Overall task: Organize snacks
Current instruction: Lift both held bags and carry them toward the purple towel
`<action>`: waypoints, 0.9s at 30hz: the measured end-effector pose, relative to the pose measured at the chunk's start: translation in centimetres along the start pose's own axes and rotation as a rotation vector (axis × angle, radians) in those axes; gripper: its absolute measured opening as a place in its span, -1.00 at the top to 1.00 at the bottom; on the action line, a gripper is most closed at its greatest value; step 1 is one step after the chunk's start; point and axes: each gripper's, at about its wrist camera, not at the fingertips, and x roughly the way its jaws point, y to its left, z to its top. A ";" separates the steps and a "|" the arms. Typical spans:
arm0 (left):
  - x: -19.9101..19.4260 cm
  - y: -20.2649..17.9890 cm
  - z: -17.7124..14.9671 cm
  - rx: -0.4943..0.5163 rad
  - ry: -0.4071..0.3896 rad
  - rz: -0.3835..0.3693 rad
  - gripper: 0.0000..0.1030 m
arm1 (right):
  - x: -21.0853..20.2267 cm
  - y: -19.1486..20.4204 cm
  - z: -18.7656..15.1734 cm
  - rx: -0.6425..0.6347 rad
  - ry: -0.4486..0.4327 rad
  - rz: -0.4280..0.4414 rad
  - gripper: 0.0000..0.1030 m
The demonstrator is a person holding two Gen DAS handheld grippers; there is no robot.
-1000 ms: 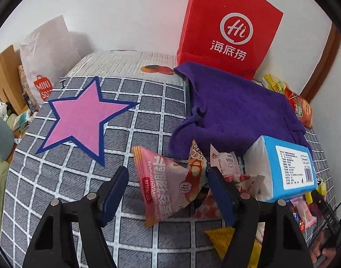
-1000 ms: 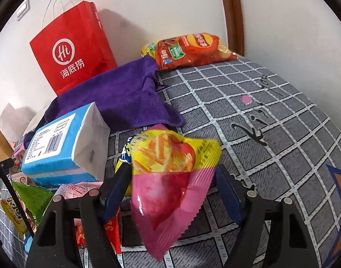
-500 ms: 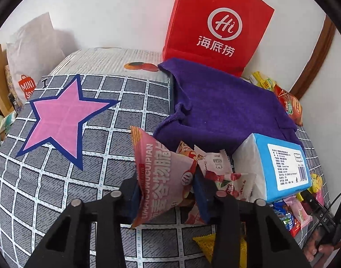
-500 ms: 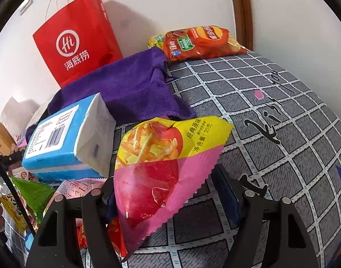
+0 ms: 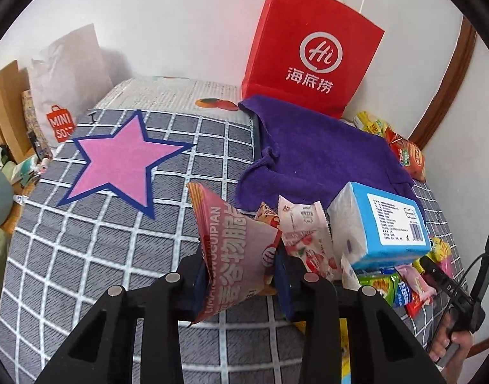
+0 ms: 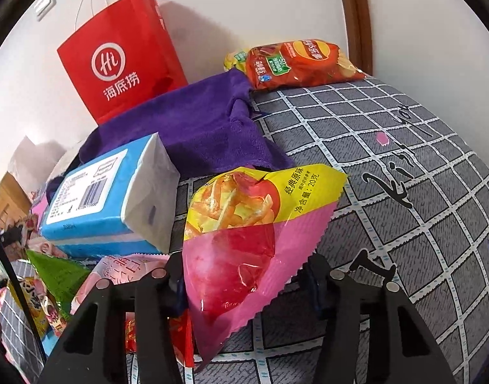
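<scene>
Pink snack packet (image 5: 236, 249) clamped upright between left hand-held gripper (image 5: 241, 275) pads.

Each gripper is made of matte black plastic. The left gripper (image 5: 241, 275) has two broad triangular arms with open cut-outs, and four round silver screws sit in a row across them. Its fingers (image 5: 284, 283) carry dark navy blue pads. The right gripper (image 6: 246, 281) has the same black frame, the same silver screws and the same navy pads. At the far right of the left view, a bare hand (image 5: 452, 340) is around a black handle with a thin black cable.
</scene>
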 end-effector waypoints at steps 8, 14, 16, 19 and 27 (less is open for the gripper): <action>-3.2 -0.7 -0.9 0.041 -0.034 -0.007 0.35 | -2.3 0.6 -1.2 0.010 -0.008 -0.036 0.14; -5.0 -2.7 -1.8 0.063 -0.049 -0.070 0.35 | -5.5 1.0 -2.2 -0.003 -0.043 -0.054 0.15; -5.5 -3.6 -2.0 0.081 -0.056 -0.080 0.35 | -6.9 0.9 -2.3 0.000 -0.057 -0.053 0.15; -6.3 -4.9 -2.3 0.103 -0.068 -0.096 0.35 | -8.9 1.0 -2.5 -0.012 -0.078 -0.047 0.15; -7.6 -8.2 -1.7 0.150 -0.091 -0.131 0.35 | -13.6 4.0 -1.9 -0.087 -0.148 0.006 0.15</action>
